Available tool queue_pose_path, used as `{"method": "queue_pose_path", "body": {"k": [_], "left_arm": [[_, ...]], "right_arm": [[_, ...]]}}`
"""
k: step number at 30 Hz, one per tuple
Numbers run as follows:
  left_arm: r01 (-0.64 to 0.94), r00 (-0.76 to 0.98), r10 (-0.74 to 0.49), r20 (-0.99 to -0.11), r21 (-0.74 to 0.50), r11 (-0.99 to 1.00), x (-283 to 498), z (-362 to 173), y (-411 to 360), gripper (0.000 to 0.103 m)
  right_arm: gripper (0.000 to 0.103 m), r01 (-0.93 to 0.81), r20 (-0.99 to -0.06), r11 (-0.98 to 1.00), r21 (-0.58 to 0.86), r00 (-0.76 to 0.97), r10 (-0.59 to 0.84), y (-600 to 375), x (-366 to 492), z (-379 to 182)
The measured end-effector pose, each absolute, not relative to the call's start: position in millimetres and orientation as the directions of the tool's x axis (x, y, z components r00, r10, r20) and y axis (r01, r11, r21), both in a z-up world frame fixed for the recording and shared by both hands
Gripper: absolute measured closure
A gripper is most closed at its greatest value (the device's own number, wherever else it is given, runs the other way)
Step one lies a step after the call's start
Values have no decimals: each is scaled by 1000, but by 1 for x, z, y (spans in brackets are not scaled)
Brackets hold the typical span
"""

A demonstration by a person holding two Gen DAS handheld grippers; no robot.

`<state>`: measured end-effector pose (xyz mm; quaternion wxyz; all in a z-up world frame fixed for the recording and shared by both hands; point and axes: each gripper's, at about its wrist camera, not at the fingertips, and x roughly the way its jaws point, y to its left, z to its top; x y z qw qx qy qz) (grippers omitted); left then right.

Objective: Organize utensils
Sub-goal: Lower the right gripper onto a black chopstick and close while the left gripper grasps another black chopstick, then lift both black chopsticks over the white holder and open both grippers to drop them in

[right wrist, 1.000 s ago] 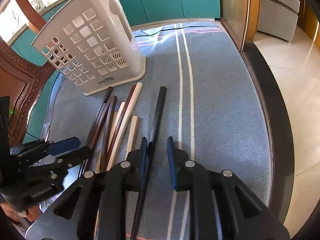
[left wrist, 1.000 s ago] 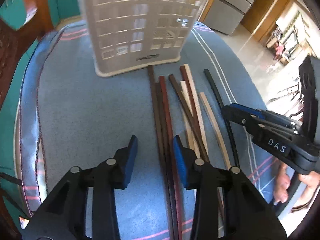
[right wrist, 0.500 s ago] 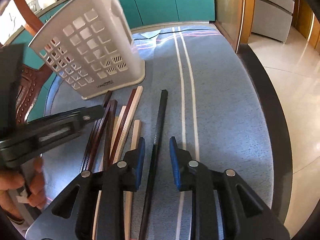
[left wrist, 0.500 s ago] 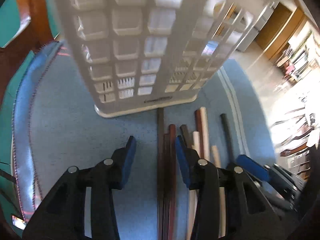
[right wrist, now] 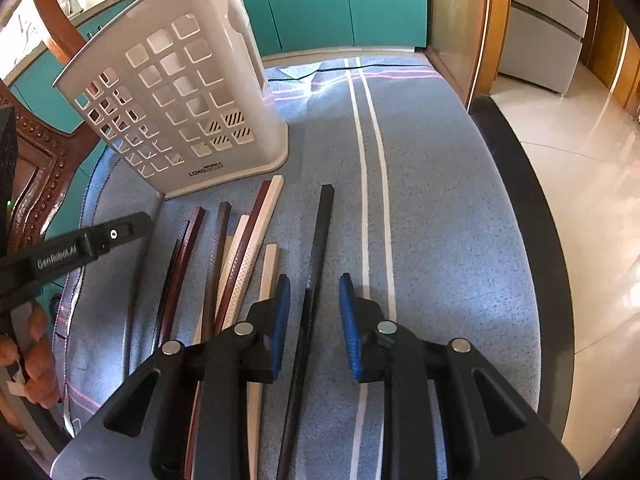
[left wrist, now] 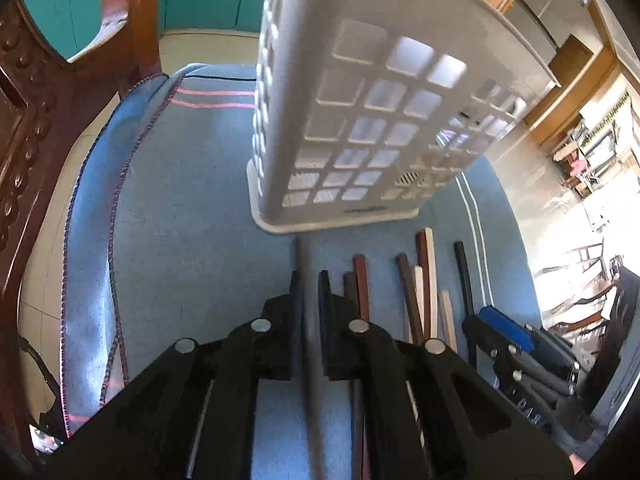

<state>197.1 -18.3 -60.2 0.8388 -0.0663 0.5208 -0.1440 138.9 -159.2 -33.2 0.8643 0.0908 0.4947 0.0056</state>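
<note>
A white perforated utensil holder (left wrist: 372, 128) (right wrist: 180, 92) stands on the blue cloth. Several chopsticks (right wrist: 240, 256) lie side by side in front of it, also in the left wrist view (left wrist: 424, 280). My left gripper (left wrist: 310, 292) is shut on a dark brown chopstick (left wrist: 301, 256) whose tip points at the holder's base. It also shows at the left of the right wrist view (right wrist: 120, 232). My right gripper (right wrist: 312, 304) is open over a black chopstick (right wrist: 322, 232) lying on the cloth, and it shows in the left wrist view (left wrist: 508, 332).
The blue cloth (right wrist: 432, 208) with white stripes covers the table. A carved wooden chair back (left wrist: 24, 120) stands at the left. The table's dark edge (right wrist: 520, 208) and the tiled floor are at the right. Teal cabinets stand behind.
My left gripper has shut on the dark brown chopstick and swung left, closer to the holder. My right gripper has opened wider over the black chopstick.
</note>
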Motion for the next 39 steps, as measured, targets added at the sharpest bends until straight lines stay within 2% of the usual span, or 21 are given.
{"method": "queue_pose_path", "body": {"k": [1,5,8,9,10,15,19,23,26,28,30,33,36,39], "left_arm": [[165,409,-288,-866,-240,957,194,-62,-20,78],[170,402,-189,-896,-129,977,196,-64,-20,75],[182,423,-123,-898,-49,982,187,-64,-31,75],[187,430,-112,-896,-33,982,181,-64,-32,78],[190,435,-112,-894,-30,981,179,-63,-33,93],[218,468,-181,-865,-86,972,157,-52,-29,96],[248,567,-240,-788,-115,962,132,0,-17,96],[280,697,-323,-641,-171,945,87,83,13,96],[324,780,-389,-489,-217,921,58,144,29,96],[351,838,-426,-342,-261,899,63,191,33,96],[329,886,-399,-238,-285,900,62,213,40,96],[243,942,-301,-147,-321,916,71,219,51,96],[154,959,-223,-174,-341,927,85,206,57,96],[109,944,-202,-259,-333,936,117,178,53,96]], "right_arm": [[78,79,-856,986,149,510,89,-157,140,-34],[74,54,-864,997,52,503,18,-146,142,-38],[75,38,-861,999,-5,509,-24,-140,144,-40],[93,34,-862,999,0,507,-18,-139,144,-39],[94,26,-864,999,20,504,4,-140,145,-39],[97,26,-842,992,123,532,90,-150,139,-29],[97,-31,-760,973,227,619,197,-164,111,15],[96,-76,-655,949,307,707,268,-181,79,69],[96,-97,-577,944,316,770,272,-193,60,107],[96,-104,-524,939,327,807,272,-198,53,129],[96,-104,-473,937,335,841,263,-201,51,149],[96,-93,-422,931,352,872,247,-205,57,170],[96,-106,-369,925,365,896,248,-204,66,187],[96,-107,-309,928,356,924,225,-196,69,200]]}}
